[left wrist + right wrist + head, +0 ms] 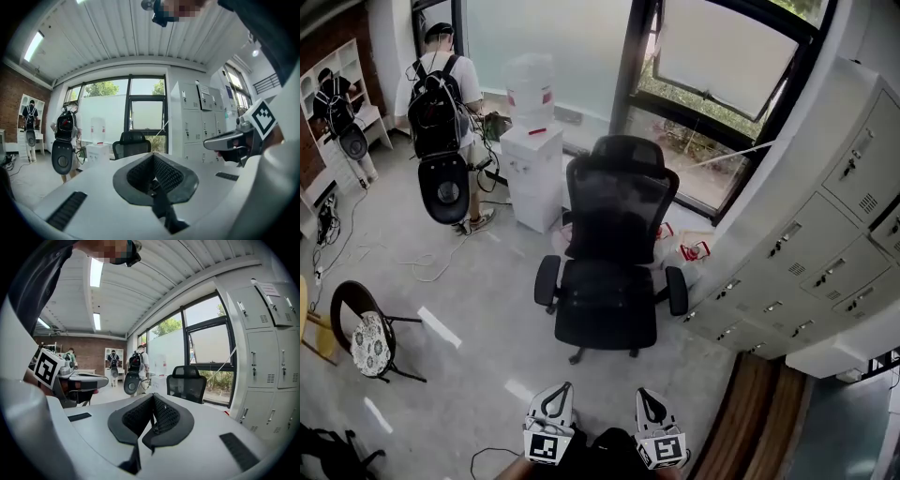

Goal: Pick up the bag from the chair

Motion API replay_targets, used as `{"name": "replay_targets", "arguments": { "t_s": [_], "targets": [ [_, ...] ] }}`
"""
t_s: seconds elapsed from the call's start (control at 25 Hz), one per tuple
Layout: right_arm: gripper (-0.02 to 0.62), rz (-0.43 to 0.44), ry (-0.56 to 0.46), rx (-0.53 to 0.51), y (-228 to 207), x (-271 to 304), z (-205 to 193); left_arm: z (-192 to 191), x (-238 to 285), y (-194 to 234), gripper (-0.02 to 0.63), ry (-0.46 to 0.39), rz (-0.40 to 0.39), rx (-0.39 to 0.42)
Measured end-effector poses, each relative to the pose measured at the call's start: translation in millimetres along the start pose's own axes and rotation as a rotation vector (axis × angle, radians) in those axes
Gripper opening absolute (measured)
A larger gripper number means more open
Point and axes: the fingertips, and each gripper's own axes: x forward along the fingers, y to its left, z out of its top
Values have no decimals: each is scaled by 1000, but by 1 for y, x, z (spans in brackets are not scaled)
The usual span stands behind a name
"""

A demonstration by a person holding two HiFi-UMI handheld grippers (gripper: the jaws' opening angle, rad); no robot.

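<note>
A black office chair (609, 281) stands in the middle of the head view, its seat facing me. Against its black seat and backrest I cannot make out a separate bag. The chair (131, 143) is small and far off in the left gripper view, and the chair (187, 383) is likewise distant in the right gripper view. My left gripper (551, 401) and right gripper (650, 405) sit side by side at the bottom edge, well short of the chair. Both are shut, pads together, with nothing between them.
A person with a black backpack (439, 108) stands at the back left. A white water dispenser (532, 159) is just left of the chair's back. Grey lockers (825, 234) line the right. A small cushioned chair (366, 339) and floor cables (422, 267) lie left.
</note>
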Motion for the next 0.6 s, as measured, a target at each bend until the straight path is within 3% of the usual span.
{"name": "replay_targets", "arguments": {
  "t_s": [0.28,0.6],
  "targets": [
    [0,32,11,-3,-36,74,5,-12,61,28,0,46,2,23],
    [0,145,15,-19,-99,172,0,-25,156,53,0,121,98,10]
  ]
}}
